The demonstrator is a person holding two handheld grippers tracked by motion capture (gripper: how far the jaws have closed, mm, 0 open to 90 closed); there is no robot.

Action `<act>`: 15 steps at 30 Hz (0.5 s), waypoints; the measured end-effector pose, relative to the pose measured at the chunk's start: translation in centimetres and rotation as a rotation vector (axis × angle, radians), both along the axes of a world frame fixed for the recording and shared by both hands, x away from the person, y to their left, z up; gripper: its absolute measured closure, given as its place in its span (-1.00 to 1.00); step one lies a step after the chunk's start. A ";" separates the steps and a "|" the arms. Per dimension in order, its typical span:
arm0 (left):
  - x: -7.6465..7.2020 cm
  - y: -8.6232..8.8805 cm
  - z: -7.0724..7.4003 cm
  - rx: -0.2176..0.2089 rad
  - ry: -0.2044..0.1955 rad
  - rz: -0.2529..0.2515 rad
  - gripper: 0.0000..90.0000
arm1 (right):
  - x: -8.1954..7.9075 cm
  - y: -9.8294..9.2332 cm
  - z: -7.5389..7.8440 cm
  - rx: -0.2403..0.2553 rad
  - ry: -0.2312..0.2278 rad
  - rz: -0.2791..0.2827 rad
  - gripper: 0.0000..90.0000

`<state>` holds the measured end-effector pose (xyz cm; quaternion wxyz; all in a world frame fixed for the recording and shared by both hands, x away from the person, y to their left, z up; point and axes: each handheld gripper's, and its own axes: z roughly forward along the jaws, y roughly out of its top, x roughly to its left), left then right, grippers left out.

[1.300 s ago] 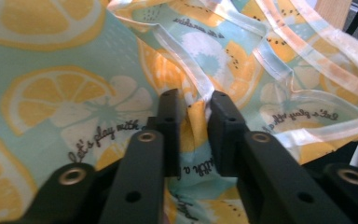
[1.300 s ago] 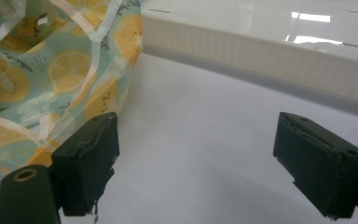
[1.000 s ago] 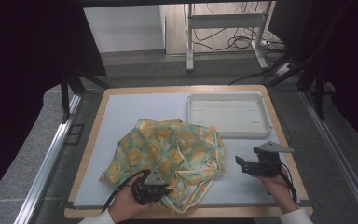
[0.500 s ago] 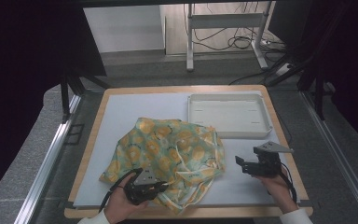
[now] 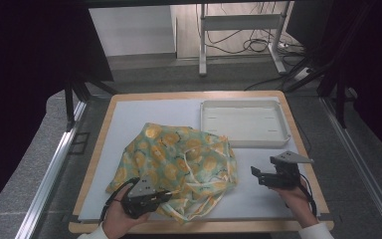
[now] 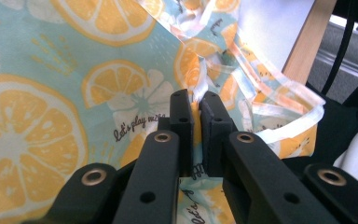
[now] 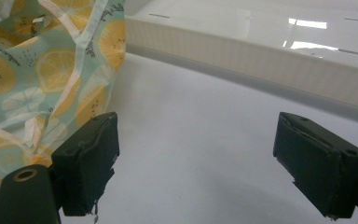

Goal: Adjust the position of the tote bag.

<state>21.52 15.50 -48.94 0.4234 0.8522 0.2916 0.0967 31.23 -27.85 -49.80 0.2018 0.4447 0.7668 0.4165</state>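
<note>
Lemon-print cloth [image 5: 179,164] lies crumpled on the grey mat [image 5: 129,119], near the white tray [image 5: 243,122]. Left gripper [image 6: 195,100] has just been closing and pinches its edge; right gripper [image 7: 196,168] gapes wide, holding nothing.

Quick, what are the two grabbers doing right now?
Left gripper: closed, pinching the lemon-print cloth.
Right gripper: open, holding nothing, just above the white mat.

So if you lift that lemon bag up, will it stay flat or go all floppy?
Probably floppy: the lemon bag lies crumpled in soft folds on the table. It looks thin and likely light, since the left gripper pinches just a fold. Its loose white straps would likely dangle.
</note>
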 end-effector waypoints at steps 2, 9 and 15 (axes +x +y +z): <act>-0.1 0.2 0.1 -0.014 -0.007 0.012 0.90 | 0.0 0.0 0.0 -0.002 0.000 0.002 -0.68; 0.0 0.4 0.2 -0.026 -0.016 0.027 0.91 | 0.0 0.0 -0.1 -0.006 0.007 0.009 -0.68; -0.2 0.6 0.4 -0.041 -0.026 0.032 0.92 | 0.0 0.1 -0.1 -0.004 0.010 0.024 -0.69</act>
